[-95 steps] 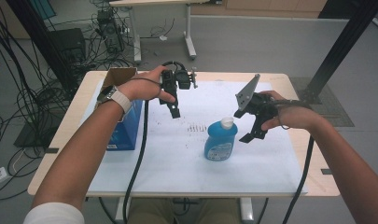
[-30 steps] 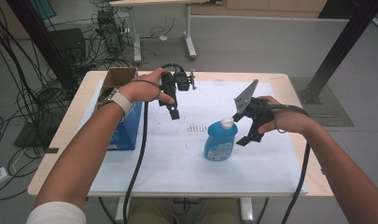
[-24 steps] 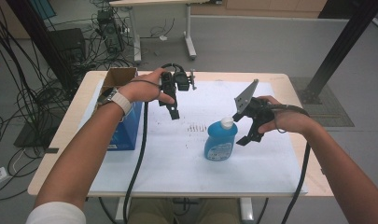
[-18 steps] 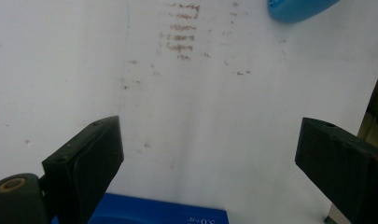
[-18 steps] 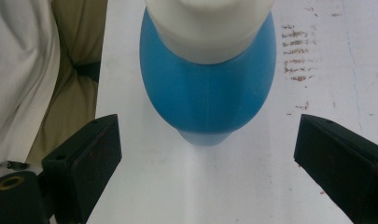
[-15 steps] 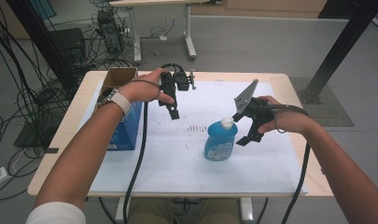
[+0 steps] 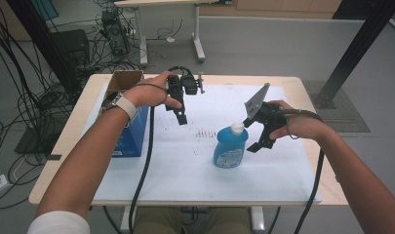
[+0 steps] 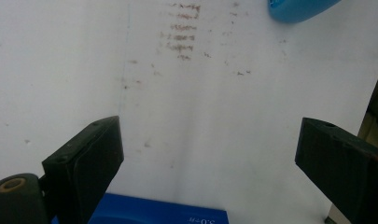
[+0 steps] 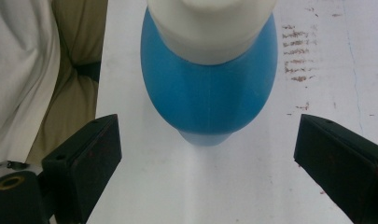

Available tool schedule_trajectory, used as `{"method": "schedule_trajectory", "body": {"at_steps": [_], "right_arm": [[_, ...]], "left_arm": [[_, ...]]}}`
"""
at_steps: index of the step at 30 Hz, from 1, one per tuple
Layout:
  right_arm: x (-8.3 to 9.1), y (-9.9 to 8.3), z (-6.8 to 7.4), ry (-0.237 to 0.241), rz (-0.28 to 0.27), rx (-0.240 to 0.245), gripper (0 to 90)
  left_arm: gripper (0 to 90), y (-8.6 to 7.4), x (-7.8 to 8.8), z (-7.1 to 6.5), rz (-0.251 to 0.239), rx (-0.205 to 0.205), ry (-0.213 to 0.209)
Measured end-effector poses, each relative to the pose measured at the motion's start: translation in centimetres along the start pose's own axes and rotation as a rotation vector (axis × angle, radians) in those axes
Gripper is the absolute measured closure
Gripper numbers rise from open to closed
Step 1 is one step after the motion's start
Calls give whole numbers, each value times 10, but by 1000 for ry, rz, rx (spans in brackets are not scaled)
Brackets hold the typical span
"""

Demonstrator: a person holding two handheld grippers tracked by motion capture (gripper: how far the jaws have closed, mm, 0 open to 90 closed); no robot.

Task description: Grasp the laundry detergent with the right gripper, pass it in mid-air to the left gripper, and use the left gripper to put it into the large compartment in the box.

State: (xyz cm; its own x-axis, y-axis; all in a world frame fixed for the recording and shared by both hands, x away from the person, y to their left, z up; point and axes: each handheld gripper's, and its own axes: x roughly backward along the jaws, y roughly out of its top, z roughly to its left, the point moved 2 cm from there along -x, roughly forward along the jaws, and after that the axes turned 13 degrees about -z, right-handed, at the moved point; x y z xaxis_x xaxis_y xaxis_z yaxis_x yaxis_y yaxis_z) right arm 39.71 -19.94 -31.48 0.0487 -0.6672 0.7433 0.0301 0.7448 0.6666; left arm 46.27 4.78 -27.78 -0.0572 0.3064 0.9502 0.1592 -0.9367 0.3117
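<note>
At frame centre, the right claw (image 7: pixel 261 139) hangs spread beside the blue bottle (image 7: pixel 230 150), likely slick, best gripped below the white cap (image 7: pixel 238 127).

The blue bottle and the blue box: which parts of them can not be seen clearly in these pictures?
- Bottle: label print too small in the high view; cap cut off by the top edge in the right gripper view.
- Box: partly hidden by the left forearm in the high view; bottom edge cuts it in the left gripper view.
</note>
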Motion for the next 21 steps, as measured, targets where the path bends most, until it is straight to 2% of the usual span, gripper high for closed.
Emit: {"method": "schedule_trajectory", "body": {"at_steps": [21], "right_arm": [[1, 0, 0, -3, 1, 1, 73]], "left_arm": [[81, 0, -1, 0, -2, 0, -1]]}}
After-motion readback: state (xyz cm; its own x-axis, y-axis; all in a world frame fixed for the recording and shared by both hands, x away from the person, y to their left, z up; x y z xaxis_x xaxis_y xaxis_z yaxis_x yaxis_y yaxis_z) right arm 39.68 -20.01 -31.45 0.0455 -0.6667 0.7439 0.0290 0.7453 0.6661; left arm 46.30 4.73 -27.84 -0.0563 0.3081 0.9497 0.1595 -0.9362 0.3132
